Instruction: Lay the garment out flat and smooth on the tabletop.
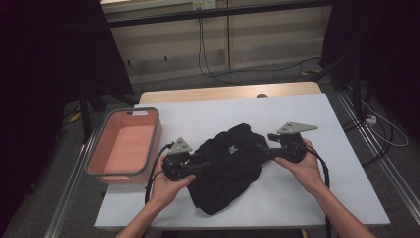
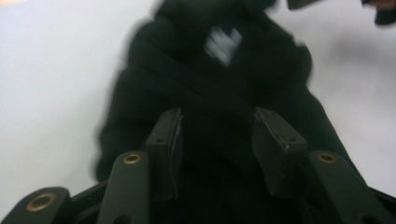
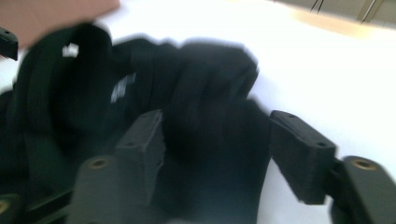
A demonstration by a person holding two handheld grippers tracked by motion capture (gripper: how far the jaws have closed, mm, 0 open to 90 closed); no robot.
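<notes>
The white tabletop carried a pink basket at its left edge. Beside it, mid-table, the black garment lay crumpled, its long axis running from the near-left corner up toward the far right. My left gripper and right gripper sat at opposite ends of it, jaws parted, cloth lying loose between them, pads not pressing.

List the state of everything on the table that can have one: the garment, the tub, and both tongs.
Black cloth garment: crumpled in a heap on the white table, white label facing up.
Pink plastic tub with grey rim: upright, nothing inside, left of the garment.
Left tongs: jaws apart, black cloth between them.
Right tongs: jaws apart, black cloth between them.
</notes>
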